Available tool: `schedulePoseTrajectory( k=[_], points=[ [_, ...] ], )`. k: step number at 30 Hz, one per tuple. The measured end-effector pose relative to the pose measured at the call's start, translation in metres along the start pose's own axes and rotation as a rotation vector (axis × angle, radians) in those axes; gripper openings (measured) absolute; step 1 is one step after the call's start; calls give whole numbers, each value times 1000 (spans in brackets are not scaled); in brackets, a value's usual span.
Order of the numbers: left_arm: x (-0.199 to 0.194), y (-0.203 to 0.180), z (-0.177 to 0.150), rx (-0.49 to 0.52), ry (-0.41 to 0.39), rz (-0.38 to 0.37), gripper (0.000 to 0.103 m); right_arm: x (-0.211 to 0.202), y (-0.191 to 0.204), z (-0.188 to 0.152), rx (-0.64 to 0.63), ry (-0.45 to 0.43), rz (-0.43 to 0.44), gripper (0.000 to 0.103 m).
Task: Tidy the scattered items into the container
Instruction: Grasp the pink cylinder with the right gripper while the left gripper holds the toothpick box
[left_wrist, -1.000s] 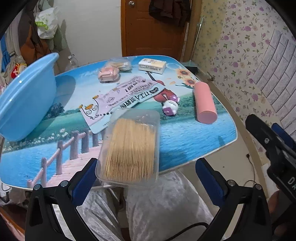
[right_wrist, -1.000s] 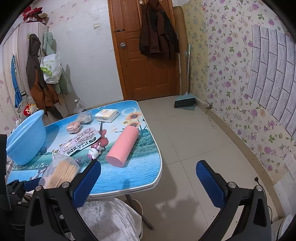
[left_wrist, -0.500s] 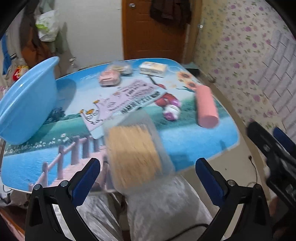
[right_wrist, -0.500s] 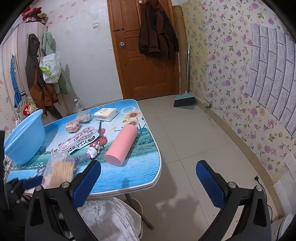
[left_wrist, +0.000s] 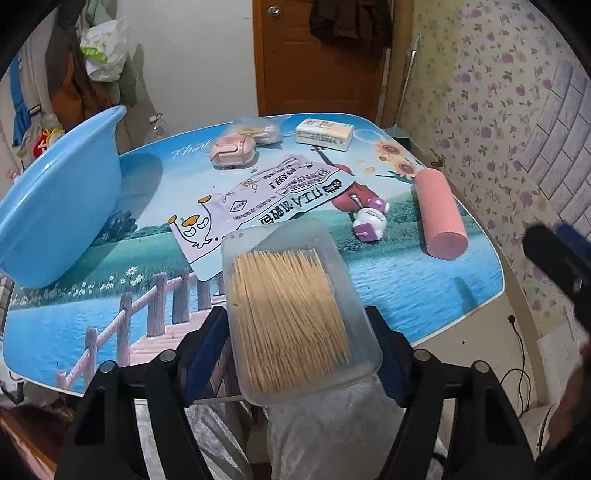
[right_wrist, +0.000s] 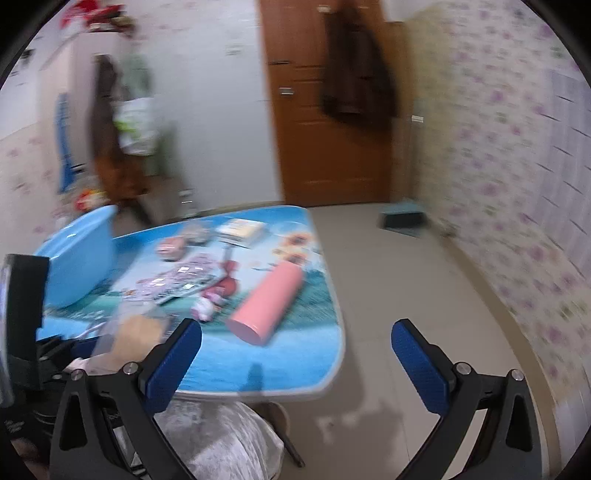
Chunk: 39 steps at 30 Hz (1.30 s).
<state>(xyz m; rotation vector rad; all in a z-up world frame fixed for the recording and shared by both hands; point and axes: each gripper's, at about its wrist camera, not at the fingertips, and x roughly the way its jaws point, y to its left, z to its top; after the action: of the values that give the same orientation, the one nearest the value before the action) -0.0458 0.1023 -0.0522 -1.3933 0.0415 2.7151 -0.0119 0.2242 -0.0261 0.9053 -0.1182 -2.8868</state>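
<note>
Left wrist: toothpick box (left_wrist: 295, 314) seemingly between fingers (left_wrist: 207, 350)

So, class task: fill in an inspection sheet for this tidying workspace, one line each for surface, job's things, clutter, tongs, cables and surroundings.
Surface: picture-printed table, items scattered on it.
Job's things: blue basin at the left edge; clear toothpick box at the near edge; pink cylinder, printed packet, small purple-white toy, pink case, white carton and a clear bag lying loose.
Clutter: nothing seen.
Tongs: left tongs closing, toothpick box between the pads; right tongs open, empty.
Cables: dark cord on the floor.
Surroundings: wooden door, floral wallpaper, hanging clothes.
</note>
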Motion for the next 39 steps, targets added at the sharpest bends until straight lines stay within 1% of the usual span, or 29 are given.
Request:
schedulePoseTrajectory(
  k=[2,3,4,6,8,10,15,19,22,26,30,33,39],
  points=[
    [-1,0,0,7,0,-4,67,4,-7,7,-55,-24,122,103],
    [-1,0,0,9,2,-6,66,6,-10,11,-96,-36,161,103],
    [-1,0,0,12,2,-8,65,10,-9,15,-137,-37,172,103],
    [-1,1,0,18,3,-11,65,20,-6,22,-265,-14,197,103],
    [-1,1,1,22,6,-13,64,32,-2,26,-390,33,245,103],
    [-2,1,0,25,7,-16,64,45,2,30,-492,83,311,103],
    [-2,1,0,36,8,-22,62,67,9,37,-642,167,410,103],
    [-2,2,0,47,11,-35,62,84,13,40,-751,240,451,103],
    [-3,3,0,60,10,-44,62,96,16,43,-829,273,482,103],
    [-3,3,-1,69,8,-49,62,103,20,43,-895,298,533,103],
    [-2,3,0,74,6,-50,62,116,23,41,-930,333,553,102],
    [-1,3,0,77,4,-50,63,126,22,40,-915,358,580,99],
    [0,3,3,73,7,-48,64,141,17,36,-885,408,585,97]
  ],
)
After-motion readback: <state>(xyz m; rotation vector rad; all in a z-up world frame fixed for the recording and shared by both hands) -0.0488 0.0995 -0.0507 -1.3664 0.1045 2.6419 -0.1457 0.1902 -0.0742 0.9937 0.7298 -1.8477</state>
